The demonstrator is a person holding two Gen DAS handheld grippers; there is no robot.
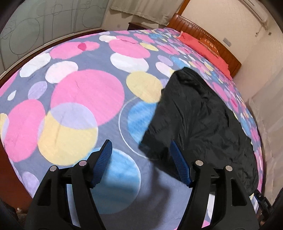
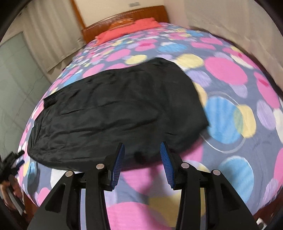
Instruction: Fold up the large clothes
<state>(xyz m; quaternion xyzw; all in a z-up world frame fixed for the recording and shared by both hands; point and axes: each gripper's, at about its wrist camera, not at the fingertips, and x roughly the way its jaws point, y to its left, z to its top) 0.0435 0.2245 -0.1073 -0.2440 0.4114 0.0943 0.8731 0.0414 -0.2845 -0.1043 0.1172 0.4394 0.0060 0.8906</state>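
Observation:
A large black garment (image 1: 203, 115) lies folded and wrinkled on the bed, long and flat in the right wrist view (image 2: 115, 109). My left gripper (image 1: 139, 143) hangs open above the bedspread, its right blue pad beside the garment's near corner, nothing between the pads. My right gripper (image 2: 141, 144) is open too, its fingertips just above the garment's near edge, and the pads press on nothing. The left gripper (image 2: 12, 159) also shows at the far left, held by a hand (image 2: 7, 187).
The bedspread (image 1: 79, 99) is grey-blue with big pink, yellow, blue and white circles. A red pillow (image 2: 127, 28) lies against the wooden headboard (image 2: 123, 16). Curtains (image 2: 47, 35) and a glass door (image 2: 14, 74) stand left of the bed; a wall (image 1: 261, 58) runs close along the other side.

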